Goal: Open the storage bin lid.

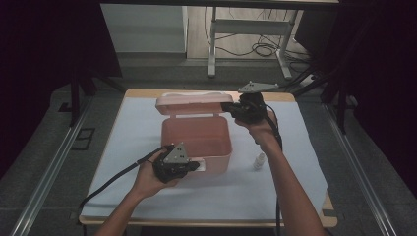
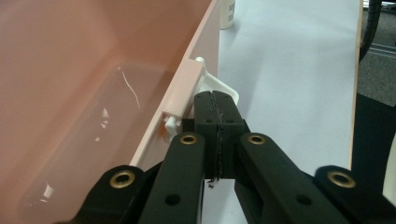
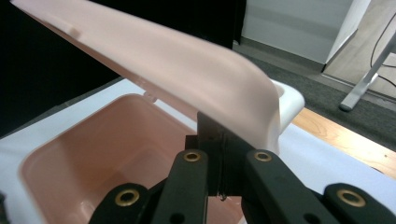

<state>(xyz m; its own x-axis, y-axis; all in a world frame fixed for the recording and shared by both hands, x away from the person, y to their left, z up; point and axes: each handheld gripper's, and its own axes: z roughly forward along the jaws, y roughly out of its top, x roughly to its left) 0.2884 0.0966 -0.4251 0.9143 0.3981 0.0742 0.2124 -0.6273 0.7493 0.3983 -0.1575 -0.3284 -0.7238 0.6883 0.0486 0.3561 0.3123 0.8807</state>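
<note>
Left gripper point(image 1: 189, 166), jaws closed, braces the white latch point(image 2: 219, 86) on the pink plastic box point(image 1: 196, 140) mid-table. Right gripper point(image 1: 231, 109), closed, under pink lid point(image 1: 189, 103): lift slowly, front steadied.

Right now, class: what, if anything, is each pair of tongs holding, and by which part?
The left tongs are shut on the pink box's white latch at its front wall. The right tongs grip the raised lid by its edge near a corner.

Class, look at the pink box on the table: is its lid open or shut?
Open. The lid stands raised above the pink box, whose hollow inside shows beneath; the right tool is at the lid's edge.
</note>
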